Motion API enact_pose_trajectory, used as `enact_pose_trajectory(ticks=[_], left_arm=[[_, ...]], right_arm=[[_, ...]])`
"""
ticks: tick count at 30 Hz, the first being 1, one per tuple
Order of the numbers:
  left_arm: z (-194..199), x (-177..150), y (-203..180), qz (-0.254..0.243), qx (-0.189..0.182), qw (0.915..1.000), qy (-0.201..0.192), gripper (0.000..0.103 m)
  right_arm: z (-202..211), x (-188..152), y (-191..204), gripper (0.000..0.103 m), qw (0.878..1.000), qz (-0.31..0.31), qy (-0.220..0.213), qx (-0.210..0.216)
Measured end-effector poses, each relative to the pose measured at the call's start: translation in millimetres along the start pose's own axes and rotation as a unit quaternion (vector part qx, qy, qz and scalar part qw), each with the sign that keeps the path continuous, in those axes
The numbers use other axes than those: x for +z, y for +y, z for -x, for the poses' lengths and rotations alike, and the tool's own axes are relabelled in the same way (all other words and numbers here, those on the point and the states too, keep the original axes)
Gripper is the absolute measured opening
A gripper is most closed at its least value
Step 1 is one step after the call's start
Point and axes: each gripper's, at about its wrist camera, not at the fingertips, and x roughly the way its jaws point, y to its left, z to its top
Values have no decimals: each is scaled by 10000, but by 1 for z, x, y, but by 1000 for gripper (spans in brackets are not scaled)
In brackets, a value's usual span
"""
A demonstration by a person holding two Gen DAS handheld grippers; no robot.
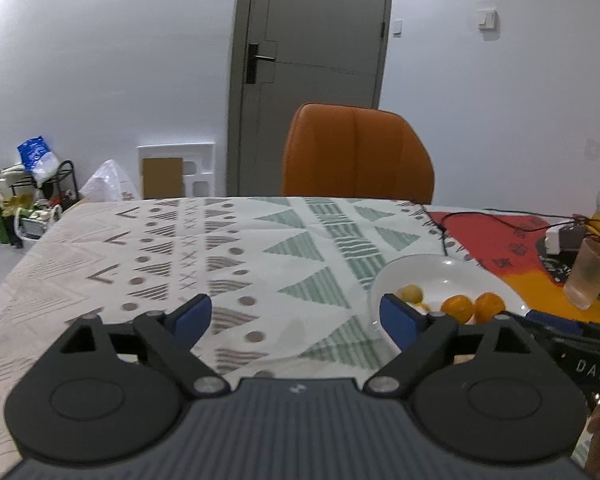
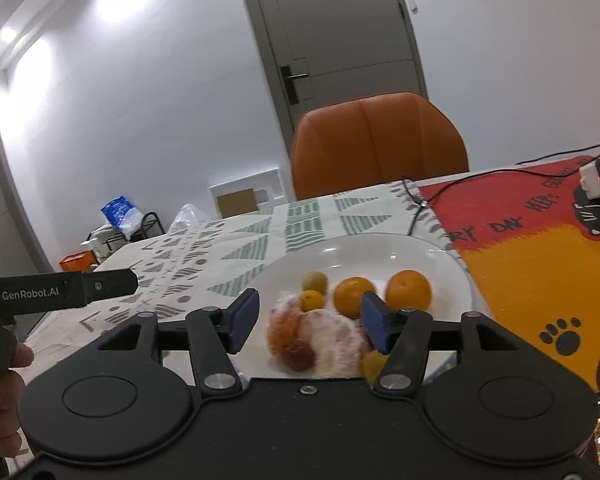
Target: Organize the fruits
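- The left gripper (image 1: 296, 316) hovers low over the patterned tablecloth (image 1: 220, 264), jaws spread wide, holding nothing.
- The right gripper (image 2: 306, 322) hangs above the white plate (image 2: 452, 276), jaws parted around a pale, blurred fruit (image 2: 320, 340), possibly peeled, without clearly pinching it.
- Two oranges (image 2: 380, 292) and smaller yellow-green fruits (image 2: 315, 280) sit on the plate, near the table's middle.

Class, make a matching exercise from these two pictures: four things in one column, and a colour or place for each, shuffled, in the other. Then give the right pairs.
Things:
1. chair
2. plate
3. frosted cup
4. left claw

Descriptions:
A. white, holds the fruit
B. open over the patterned cloth
C. orange, behind the table
D. on the red and orange mat

Pairs: 1-C, 2-A, 3-D, 4-B
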Motion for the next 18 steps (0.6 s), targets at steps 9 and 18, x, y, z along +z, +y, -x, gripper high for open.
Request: enact_pose_trajectory(ticks=[9,18], left_arm=[[33,-8,20,-19,230,9997,28,97],[68,-19,37,90,411,9991,37,100]], right_arm=[[9,0,30,80,9996,187,-28,230],[30,2,52,103,9990,237,-40,390]])
